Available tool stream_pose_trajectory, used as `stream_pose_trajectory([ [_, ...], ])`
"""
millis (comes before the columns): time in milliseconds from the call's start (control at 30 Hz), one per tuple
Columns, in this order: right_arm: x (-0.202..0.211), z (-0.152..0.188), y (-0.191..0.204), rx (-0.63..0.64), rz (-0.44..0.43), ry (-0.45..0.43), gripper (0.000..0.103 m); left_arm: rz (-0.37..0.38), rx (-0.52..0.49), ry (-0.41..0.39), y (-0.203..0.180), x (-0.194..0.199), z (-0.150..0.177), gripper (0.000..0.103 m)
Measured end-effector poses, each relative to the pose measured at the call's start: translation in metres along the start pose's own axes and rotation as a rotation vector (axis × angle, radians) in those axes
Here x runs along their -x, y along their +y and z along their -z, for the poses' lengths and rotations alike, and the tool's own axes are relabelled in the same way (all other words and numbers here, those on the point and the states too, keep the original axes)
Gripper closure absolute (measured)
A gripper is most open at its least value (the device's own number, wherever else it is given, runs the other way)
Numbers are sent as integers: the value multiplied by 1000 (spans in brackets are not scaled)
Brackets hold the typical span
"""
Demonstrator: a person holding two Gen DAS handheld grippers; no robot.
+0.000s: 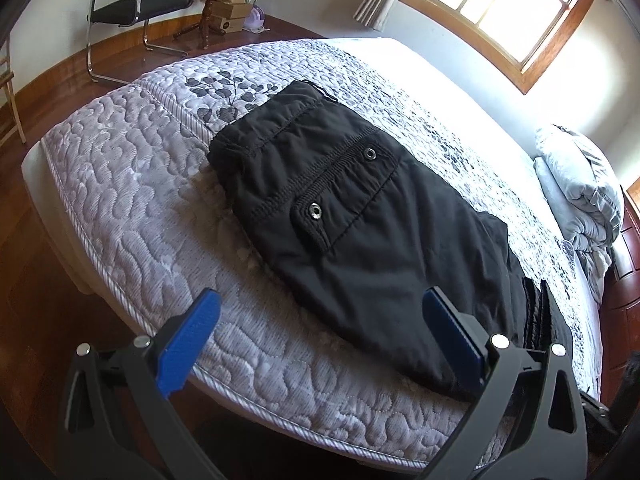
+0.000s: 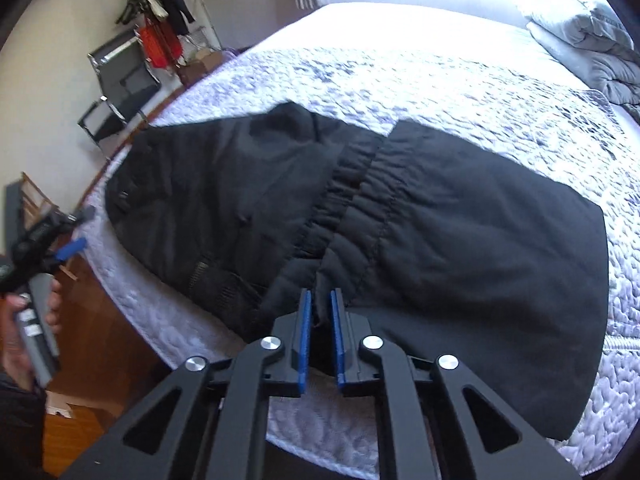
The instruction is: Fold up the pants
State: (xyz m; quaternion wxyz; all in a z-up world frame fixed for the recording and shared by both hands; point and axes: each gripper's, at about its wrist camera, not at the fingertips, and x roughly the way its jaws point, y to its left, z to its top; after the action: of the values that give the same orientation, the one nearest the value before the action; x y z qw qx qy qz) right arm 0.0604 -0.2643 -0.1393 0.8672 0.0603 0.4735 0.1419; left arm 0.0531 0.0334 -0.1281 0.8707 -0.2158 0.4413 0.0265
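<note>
Black pants (image 1: 360, 216) lie partly folded on the quilted bed (image 1: 132, 184), with two metal snaps facing up. My left gripper (image 1: 320, 304) is open and empty, just above the bed's near edge, its right finger over the pants' near end. In the right wrist view the pants (image 2: 460, 232) spread across the bed (image 2: 440, 80). My right gripper (image 2: 320, 300) is shut on a fold of the black fabric by the elastic waistband (image 2: 352, 196). The left gripper (image 2: 60, 240) shows at the far left, held in a hand.
A grey duvet (image 1: 580, 192) is bundled at the head of the bed, also in the right wrist view (image 2: 592, 36). A black chair (image 1: 136, 4), a coat stand (image 1: 210, 8) and boxes stand on the wooden floor beyond the bed. A window (image 1: 500, 4) is behind.
</note>
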Motion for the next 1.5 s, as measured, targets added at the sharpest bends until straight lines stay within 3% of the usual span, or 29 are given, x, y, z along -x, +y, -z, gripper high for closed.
stream_pose_trajectory([
  [233, -26, 9, 17, 50, -25, 55, 93, 7, 5, 5, -3, 1, 3, 2],
  [300, -31, 11, 14, 44, -40, 62, 86, 6, -1, 11, -5, 2, 4, 2],
  [367, -26, 11, 11, 33, -72, 61, 79, 0, -10, 14, -7, 2, 5, 2],
  [533, 6, 9, -6, -4, -105, -13, 78, -14, -4, 30, -7, 0, 3, 2],
  [667, 31, 6, -41, -48, 41, -81, 78, -21, 14, 44, -3, 1, 3, 2],
  [767, 32, 6, -70, -83, 127, -78, 78, -28, 25, 62, 3, 2, 5, 2],
  [1033, 1, 16, -106, -156, 144, -31, 79, -37, 175, 123, 41, -9, 6, 2],
  [1300, -1, 21, -107, -162, 144, -40, 77, 85, 345, 144, 71, -36, -6, 2],
  [1500, 15, 22, -108, -195, 100, -74, 77, 207, 455, 65, 84, -41, -15, 3],
])
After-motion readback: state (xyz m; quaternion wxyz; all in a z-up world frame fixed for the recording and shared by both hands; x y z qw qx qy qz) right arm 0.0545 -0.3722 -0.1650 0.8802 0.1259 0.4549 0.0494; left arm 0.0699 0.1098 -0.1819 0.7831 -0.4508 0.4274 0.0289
